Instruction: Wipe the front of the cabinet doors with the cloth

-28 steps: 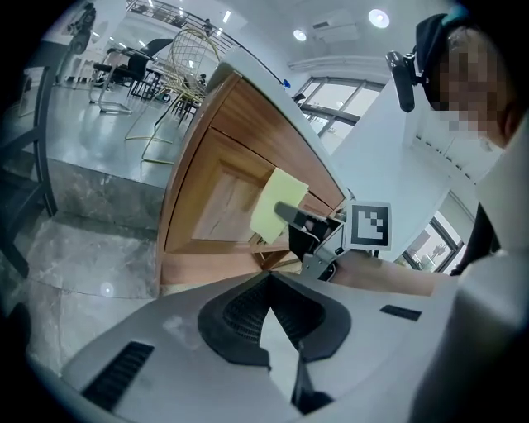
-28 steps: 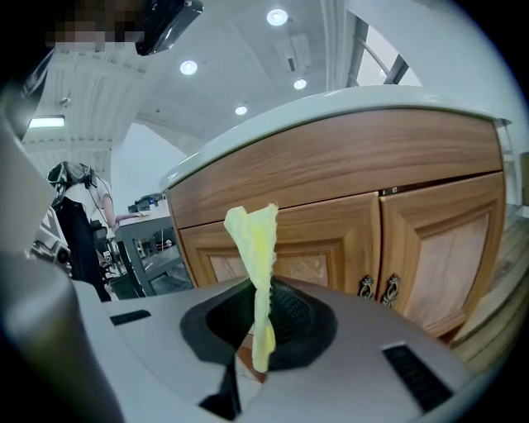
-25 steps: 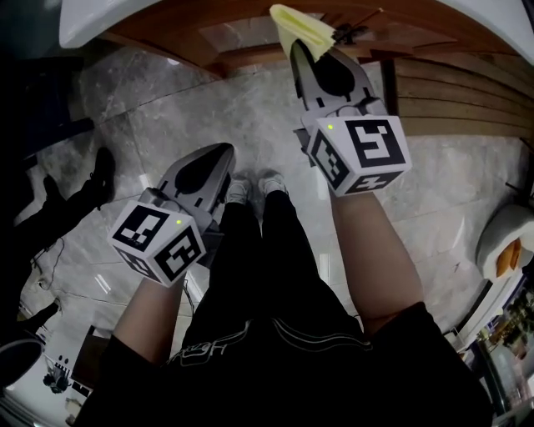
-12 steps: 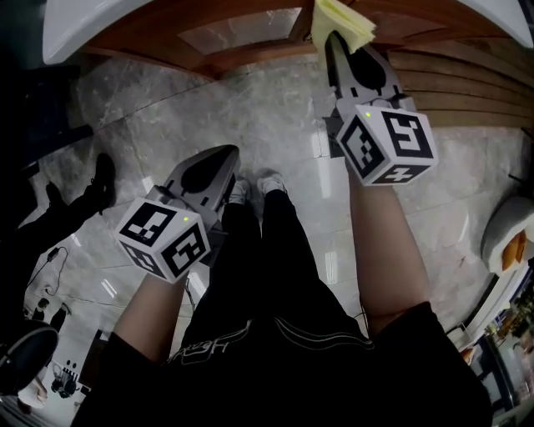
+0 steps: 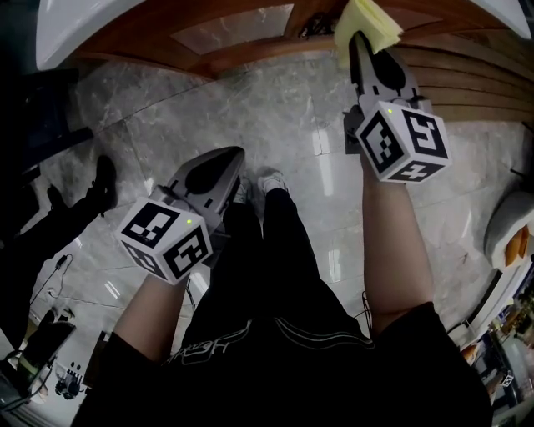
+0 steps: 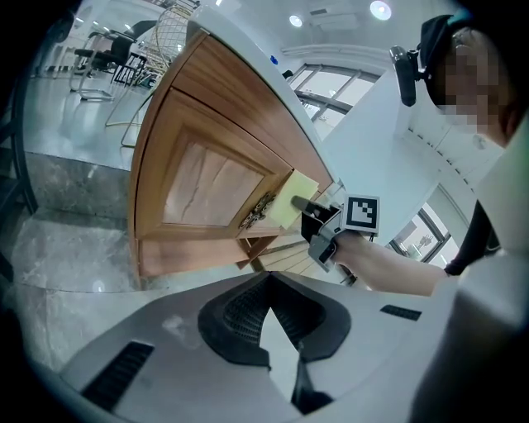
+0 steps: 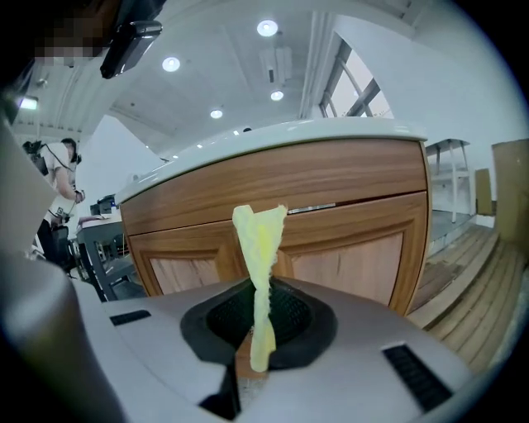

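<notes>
Cloth [image 5: 365,18], one yellow folded piece, stands clamped in the right hand-held gripper [image 5: 359,40]. That arm is stretched forward, putting the cloth close at the front of two wooden doors [image 7: 355,248], beside a metal handle [image 6: 258,211]. The left hand-held gripper [image 5: 227,158] hangs low by the person's leg, jaws closed together on nothing. Each carries one square-marker cube.
</notes>
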`<state>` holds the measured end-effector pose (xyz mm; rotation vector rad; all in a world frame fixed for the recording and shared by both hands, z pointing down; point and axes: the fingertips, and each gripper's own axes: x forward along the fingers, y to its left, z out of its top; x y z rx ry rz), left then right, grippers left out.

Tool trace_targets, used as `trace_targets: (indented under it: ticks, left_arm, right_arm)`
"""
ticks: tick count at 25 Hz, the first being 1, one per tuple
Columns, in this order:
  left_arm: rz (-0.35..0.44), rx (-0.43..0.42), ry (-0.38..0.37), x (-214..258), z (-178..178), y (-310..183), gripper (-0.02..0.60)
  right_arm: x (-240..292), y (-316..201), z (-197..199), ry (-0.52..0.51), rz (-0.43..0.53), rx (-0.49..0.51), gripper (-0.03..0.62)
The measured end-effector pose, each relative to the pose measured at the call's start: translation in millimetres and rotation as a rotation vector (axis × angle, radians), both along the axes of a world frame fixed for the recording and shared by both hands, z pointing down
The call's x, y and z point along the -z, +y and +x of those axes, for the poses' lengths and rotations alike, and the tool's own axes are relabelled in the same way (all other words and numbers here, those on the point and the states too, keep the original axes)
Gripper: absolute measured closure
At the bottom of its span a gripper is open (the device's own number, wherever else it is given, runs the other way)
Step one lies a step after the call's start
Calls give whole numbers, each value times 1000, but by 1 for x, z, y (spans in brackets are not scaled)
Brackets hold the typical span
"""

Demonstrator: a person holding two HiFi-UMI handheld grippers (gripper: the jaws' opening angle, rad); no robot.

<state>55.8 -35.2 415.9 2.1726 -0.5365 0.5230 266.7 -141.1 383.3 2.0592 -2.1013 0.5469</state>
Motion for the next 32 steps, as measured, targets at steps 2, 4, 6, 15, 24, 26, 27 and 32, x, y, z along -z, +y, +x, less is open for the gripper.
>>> trace_targets:
  ticks: [2, 4, 6, 15, 24, 26, 27, 32]
  left_arm:
    - [-2, 3, -2, -1, -2, 0, 575]
    - [-4, 11, -3, -3, -5, -1, 575]
    - [-8, 23, -2, -3, -9, -4, 575]
    - [-22, 102, 5, -8, -46, -12, 575]
    - [-48, 220, 9, -17, -98, -18, 575]
    - [-50, 242, 9, -18, -110, -19, 575]
    - [-50, 253, 8, -19, -116, -20, 575]
    - [-59, 316, 9, -23, -147, -22, 575]
  right_arm:
    - [2, 2, -1, 9, 3, 5, 553]
    - [2, 4, -6, 0, 6, 11, 553]
    - [3, 4, -14, -13, 8, 21, 553]
    - [-6, 1, -77, -75, 6, 102, 553]
    - [-29, -10, -186, -98, -15, 356, 553]
    - [-32, -12, -208, -93, -15, 404, 553]
    - [-34, -13, -218, -93, -12, 426, 553]
    - [-42, -19, -259, -60, 9, 514, 553]
